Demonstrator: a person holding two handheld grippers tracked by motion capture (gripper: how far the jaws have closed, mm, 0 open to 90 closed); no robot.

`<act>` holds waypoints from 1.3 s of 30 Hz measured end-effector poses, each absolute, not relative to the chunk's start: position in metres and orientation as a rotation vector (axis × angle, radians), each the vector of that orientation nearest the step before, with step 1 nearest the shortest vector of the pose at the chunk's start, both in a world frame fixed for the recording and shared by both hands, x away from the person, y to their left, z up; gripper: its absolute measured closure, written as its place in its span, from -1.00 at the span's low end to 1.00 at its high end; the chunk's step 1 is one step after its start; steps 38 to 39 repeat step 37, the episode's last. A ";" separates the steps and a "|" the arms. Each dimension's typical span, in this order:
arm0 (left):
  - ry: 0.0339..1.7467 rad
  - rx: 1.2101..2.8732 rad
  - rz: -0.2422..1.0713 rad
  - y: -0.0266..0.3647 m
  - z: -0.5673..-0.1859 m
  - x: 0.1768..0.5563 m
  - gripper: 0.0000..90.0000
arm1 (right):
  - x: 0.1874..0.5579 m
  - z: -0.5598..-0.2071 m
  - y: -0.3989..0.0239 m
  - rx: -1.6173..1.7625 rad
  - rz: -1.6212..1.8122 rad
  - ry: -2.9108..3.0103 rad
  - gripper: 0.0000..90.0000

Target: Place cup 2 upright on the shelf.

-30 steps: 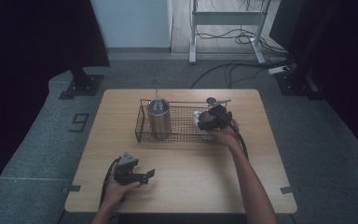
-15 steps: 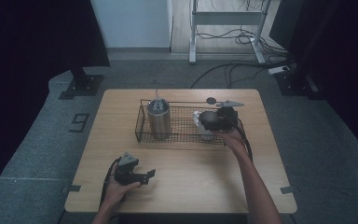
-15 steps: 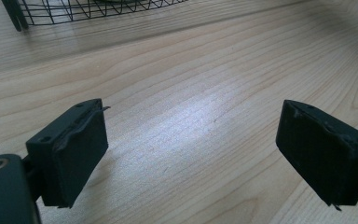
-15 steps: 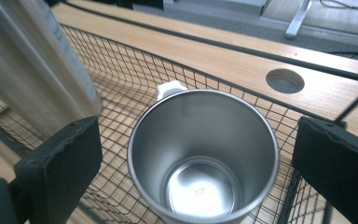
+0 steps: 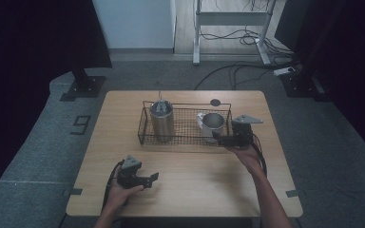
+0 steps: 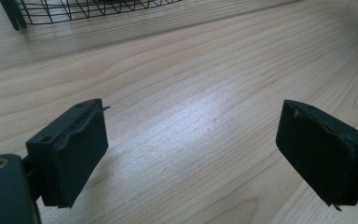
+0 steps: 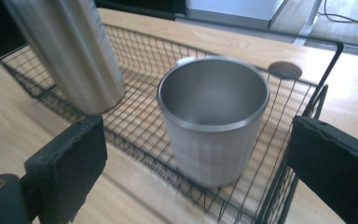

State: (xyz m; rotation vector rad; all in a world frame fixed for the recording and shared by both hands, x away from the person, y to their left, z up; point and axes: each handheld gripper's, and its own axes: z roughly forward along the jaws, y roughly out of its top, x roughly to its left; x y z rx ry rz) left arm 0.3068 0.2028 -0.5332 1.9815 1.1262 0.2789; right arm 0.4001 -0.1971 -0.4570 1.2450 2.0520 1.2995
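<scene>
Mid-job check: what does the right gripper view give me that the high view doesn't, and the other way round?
Right gripper view alone: the inside of the steel cup, which looks empty, seen past that gripper's open jaws, which have just been closing with nothing between them.

High view alone: the left gripper resting on the table near the front edge, the right gripper seen from outside at the basket's right end, the cup's white handle, and both forearms.

Both: the wire basket, the cup upright inside it, the tall steel flask and the round table hole.
</scene>
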 end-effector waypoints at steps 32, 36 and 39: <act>1.118 1.994 0.296 0.201 -0.534 0.305 -0.80 | 0.307 -0.528 -0.243 1.335 1.295 2.073 -0.72; 1.114 1.994 0.295 0.200 -0.533 0.305 -0.80 | 0.306 -0.529 -0.242 1.333 1.282 2.073 -0.72; 1.114 1.994 0.295 0.200 -0.533 0.305 -0.80 | 0.306 -0.529 -0.242 1.333 1.282 2.073 -0.72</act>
